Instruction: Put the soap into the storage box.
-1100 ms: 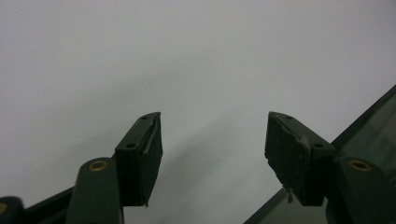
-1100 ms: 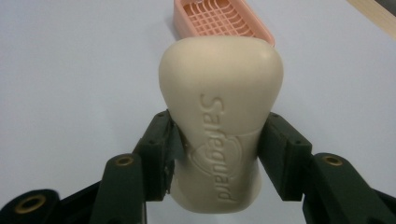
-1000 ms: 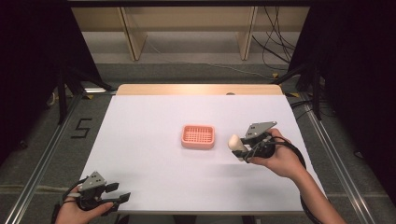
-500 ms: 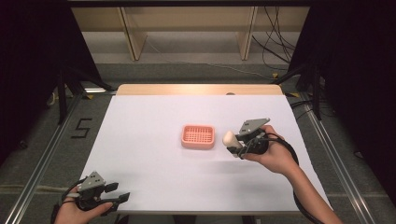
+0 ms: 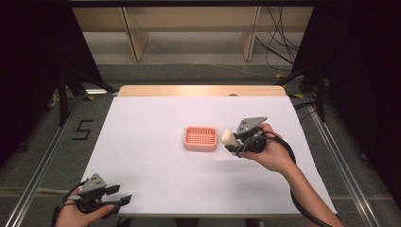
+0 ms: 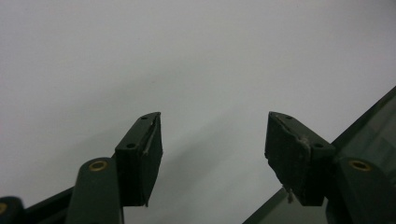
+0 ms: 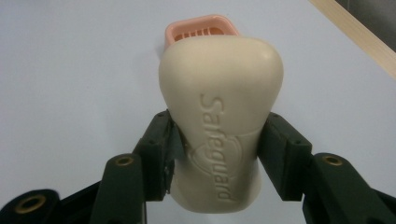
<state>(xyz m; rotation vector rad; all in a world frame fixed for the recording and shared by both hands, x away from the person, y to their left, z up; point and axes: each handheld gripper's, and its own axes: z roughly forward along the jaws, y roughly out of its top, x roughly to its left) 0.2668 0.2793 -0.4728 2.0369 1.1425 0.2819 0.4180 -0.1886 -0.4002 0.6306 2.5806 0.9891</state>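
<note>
High view: your right gripper (image 5: 233,140) holds a cream soap bar (image 5: 228,137) just right of the pink soap dish (image 5: 200,138) on the white table (image 5: 156,142); your left gripper (image 5: 118,195) rests at the near left corner.

Left gripper view: jaws wide apart over bare table, nothing between.

Right gripper view: jaws clamp the bar's waist; embossed "Safeguard" reads along it; dish beyond.

High view overhead facing forward, claw views close, sharing white table (image 5: 156,156)
</note>
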